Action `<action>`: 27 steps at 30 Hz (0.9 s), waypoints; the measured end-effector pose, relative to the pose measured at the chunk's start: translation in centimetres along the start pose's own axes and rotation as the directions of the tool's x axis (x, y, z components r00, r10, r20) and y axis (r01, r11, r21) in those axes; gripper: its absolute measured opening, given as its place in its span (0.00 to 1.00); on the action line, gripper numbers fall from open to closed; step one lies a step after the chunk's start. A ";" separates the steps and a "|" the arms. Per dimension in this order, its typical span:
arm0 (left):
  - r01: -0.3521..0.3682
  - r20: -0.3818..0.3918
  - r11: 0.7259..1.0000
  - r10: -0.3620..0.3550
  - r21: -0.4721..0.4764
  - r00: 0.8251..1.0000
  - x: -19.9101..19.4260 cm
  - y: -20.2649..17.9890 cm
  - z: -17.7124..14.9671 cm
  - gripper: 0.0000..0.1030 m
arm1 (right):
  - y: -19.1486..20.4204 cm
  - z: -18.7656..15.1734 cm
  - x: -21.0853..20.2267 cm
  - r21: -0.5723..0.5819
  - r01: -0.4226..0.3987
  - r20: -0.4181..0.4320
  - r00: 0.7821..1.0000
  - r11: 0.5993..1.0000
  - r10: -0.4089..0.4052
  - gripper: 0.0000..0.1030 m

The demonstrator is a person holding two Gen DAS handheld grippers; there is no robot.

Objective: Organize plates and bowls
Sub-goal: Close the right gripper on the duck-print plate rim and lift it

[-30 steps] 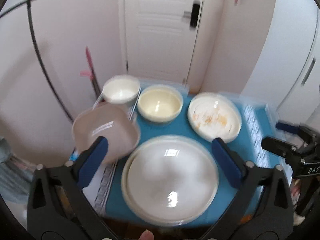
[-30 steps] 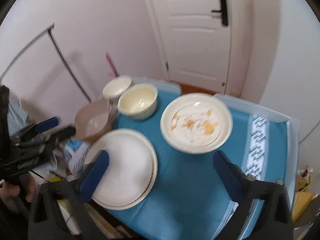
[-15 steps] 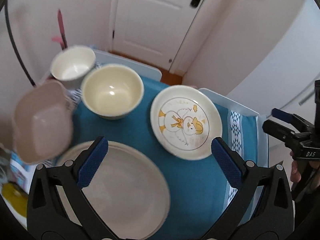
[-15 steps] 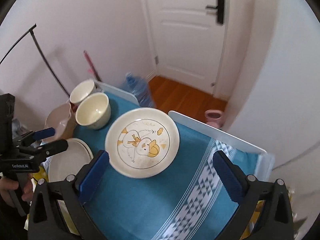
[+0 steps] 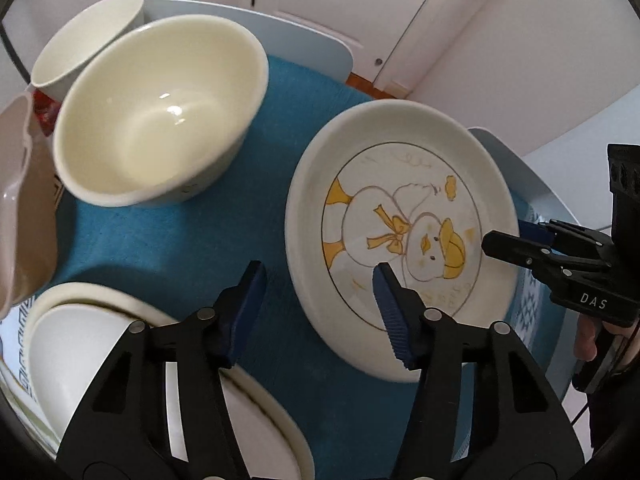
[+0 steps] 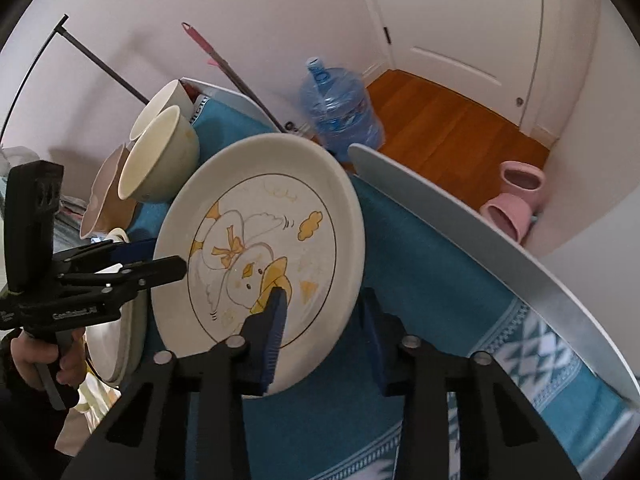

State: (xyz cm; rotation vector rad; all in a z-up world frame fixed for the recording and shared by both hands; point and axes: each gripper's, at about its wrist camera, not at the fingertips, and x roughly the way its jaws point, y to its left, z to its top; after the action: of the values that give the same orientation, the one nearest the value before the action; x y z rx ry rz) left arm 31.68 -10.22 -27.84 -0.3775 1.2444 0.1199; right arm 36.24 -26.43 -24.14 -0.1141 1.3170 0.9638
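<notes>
Between both closing grippers' fingers [image 6: 276, 320], seemingly unpinched: duck plate [image 6: 260, 240]

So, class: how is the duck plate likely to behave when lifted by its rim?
The duck plate looks glazed, so probably slippery under the closing right gripper. Wide and shallow, it may tilt. Likely stiff, breakable ceramic.

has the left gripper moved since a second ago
Yes. The left gripper has come down and across from the large plain plate to the duck plate, jaws closing astride its near rim.
</notes>
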 end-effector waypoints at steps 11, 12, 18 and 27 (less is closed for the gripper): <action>-0.035 0.015 0.999 0.034 0.031 0.999 1.2 -1.3 0.2 0.30 | -1.0 0.0 0.7 -0.026 -0.030 0.047 0.998 0.999 0.031 0.18; -0.038 0.017 0.999 0.038 0.033 0.999 1.3 -1.5 0.3 0.30 | -1.1 -0.1 0.7 -0.023 -0.035 0.050 0.998 0.999 0.036 0.18; -0.033 0.036 0.999 0.032 0.039 0.999 0.6 -2.3 0.2 0.30 | -0.9 -0.1 0.6 -0.039 -0.003 0.054 0.999 0.999 0.005 0.18; -0.046 0.100 0.997 0.039 0.064 0.994 -1.8 -3.0 -0.1 0.30 | -0.2 -0.6 -1.5 -0.037 0.022 0.108 0.994 0.999 -0.018 0.18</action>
State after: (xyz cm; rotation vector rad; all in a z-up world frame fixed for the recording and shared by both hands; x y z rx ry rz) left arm 31.91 -12.84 -25.52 -0.2846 1.1559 0.1317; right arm 35.97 -27.66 -23.15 -0.1032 1.1970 0.9658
